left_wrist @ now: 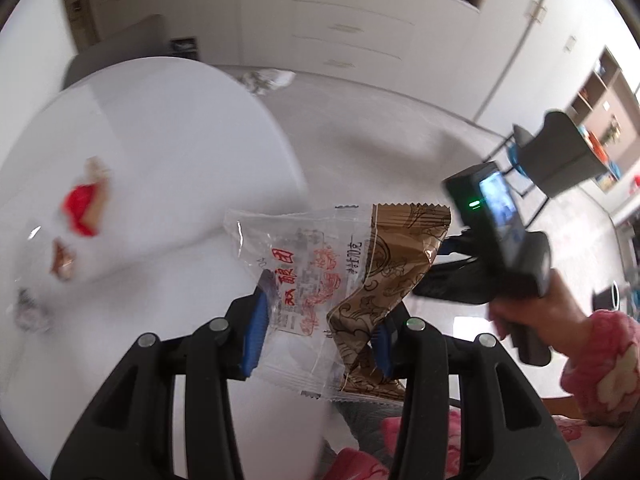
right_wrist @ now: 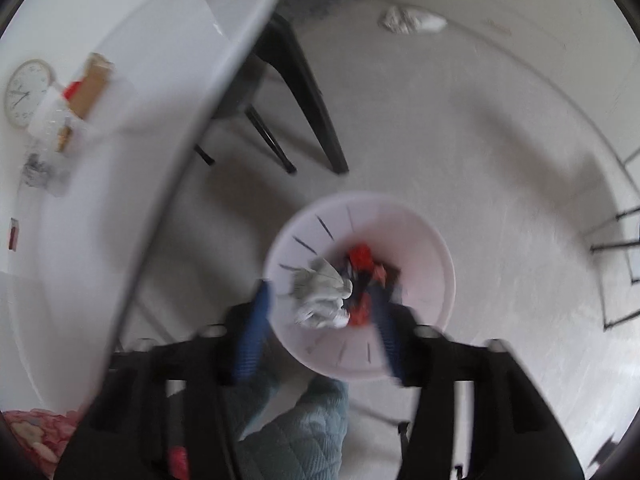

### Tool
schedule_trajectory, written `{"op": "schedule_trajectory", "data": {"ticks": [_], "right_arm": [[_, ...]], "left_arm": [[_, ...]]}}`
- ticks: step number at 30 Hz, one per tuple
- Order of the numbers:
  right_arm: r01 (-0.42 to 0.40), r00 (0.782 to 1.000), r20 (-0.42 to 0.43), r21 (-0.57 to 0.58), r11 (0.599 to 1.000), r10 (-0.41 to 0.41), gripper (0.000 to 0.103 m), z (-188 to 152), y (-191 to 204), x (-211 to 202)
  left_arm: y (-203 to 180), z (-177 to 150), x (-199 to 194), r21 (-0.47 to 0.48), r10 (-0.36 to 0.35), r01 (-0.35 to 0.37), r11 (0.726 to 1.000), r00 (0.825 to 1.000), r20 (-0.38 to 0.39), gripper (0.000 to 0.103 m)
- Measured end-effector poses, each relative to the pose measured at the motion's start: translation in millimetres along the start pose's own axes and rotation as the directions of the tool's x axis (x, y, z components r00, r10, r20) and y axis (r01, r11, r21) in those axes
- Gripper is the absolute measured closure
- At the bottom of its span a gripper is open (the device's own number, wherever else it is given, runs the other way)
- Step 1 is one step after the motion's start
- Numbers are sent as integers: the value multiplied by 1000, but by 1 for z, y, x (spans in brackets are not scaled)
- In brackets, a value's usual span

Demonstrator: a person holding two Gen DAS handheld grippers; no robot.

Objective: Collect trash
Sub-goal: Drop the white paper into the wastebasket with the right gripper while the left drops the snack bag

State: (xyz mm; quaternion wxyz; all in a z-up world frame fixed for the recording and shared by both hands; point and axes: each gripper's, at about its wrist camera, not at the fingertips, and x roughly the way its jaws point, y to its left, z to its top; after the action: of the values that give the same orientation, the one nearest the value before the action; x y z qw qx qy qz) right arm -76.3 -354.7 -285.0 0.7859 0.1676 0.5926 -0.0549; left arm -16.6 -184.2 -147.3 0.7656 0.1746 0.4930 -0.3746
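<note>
My left gripper (left_wrist: 324, 308) is shut on a clear and brown snack wrapper (left_wrist: 340, 264) with red print, held over the edge of the white round table (left_wrist: 160, 128). A red wrapper (left_wrist: 82, 208), a brown scrap (left_wrist: 62, 260) and crumpled foil (left_wrist: 30, 312) lie on that table. My right gripper (right_wrist: 322, 294) hangs open above a pale bin (right_wrist: 420, 240) on the floor. Crumpled white paper (right_wrist: 320, 300) and red wrappers (right_wrist: 360, 258) show inside the bin between the blurred pads, which press on nothing.
A hand in a pink sleeve (left_wrist: 532, 312) carries the right gripper beside mine. A dark chair (right_wrist: 296, 92) stands by the table edge, another chair (left_wrist: 560, 152) is farther right. Crumpled paper (right_wrist: 412, 20) lies on the floor. A clock (right_wrist: 26, 94) lies on the table.
</note>
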Motion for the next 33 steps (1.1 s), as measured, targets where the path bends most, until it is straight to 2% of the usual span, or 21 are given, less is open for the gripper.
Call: {"op": "schedule_trajectory", "data": {"ticks": [3,5,12,17,19,22,27,33], "right_arm": [[-10,1000,-21,53,999,11,33,-7,-30,-2],[4,1000,4,79,997,-4,22,-8,-43,-16],[46,991,118,172,984,-67,13,-14,-90,-79],[47,982,168,212,976,-84,12,-15,-108,-101],[48,980,179,213,976,-87,11,-16,-108,-103],[52,979,181,209,976,-91,8,-17,-108,-104],[46,980,181,201,978,-83,8,-17,-105,-104],[42,980,184,183,982,-76,8,-14,-94,-108]], "left_arm": [[-27,7,29,38,-10,12,999,999,-49,60],[-39,11,50,51,-16,20,999,996,-85,60],[-74,14,97,51,-48,58,997,984,-171,60],[-88,18,112,62,-52,65,996,981,-188,47],[-96,18,117,64,-43,57,996,979,-201,30],[-101,19,120,71,-24,39,997,978,-208,14],[-104,19,111,87,-6,23,996,981,-195,13],[-99,22,101,63,-7,18,998,985,-170,12]]}}
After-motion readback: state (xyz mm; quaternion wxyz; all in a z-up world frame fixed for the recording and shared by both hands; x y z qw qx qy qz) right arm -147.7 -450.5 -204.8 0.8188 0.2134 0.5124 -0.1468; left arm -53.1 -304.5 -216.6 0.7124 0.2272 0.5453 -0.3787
